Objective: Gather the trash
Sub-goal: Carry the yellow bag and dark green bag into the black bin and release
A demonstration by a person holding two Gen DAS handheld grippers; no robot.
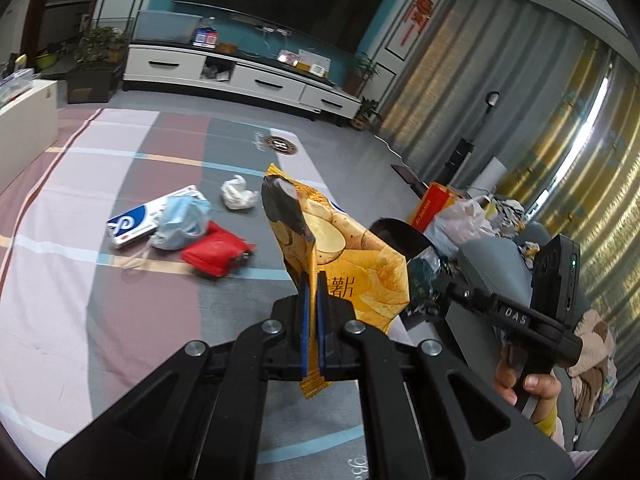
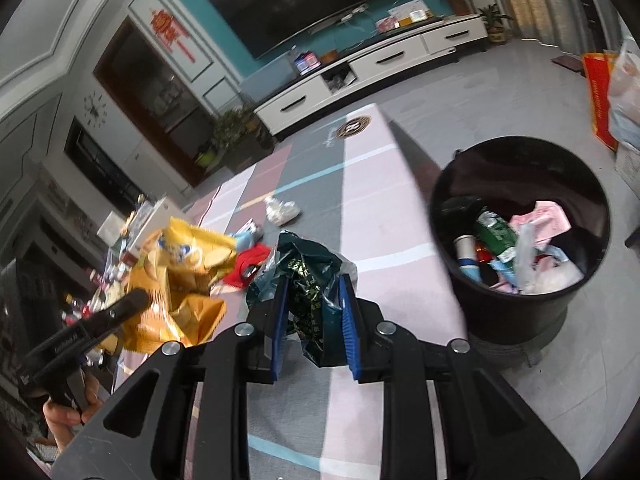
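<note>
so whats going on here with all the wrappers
A person is clearing trash off a table with two handheld tongs. The left tongs are shut on a yellow chip bag; the right tongs grip a dark green wrapper. A black bin, already partly filled, stands beside the table.

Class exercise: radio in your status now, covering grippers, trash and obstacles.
Left gripper shut on chip bag. Right gripper shut on dark wrapper. Bin open, nothing blocking it. Red wrapper, tissue remain.

Glossy foil chip bag point(image 1: 340, 240); matt plastic bin point(image 2: 520, 308).
</note>
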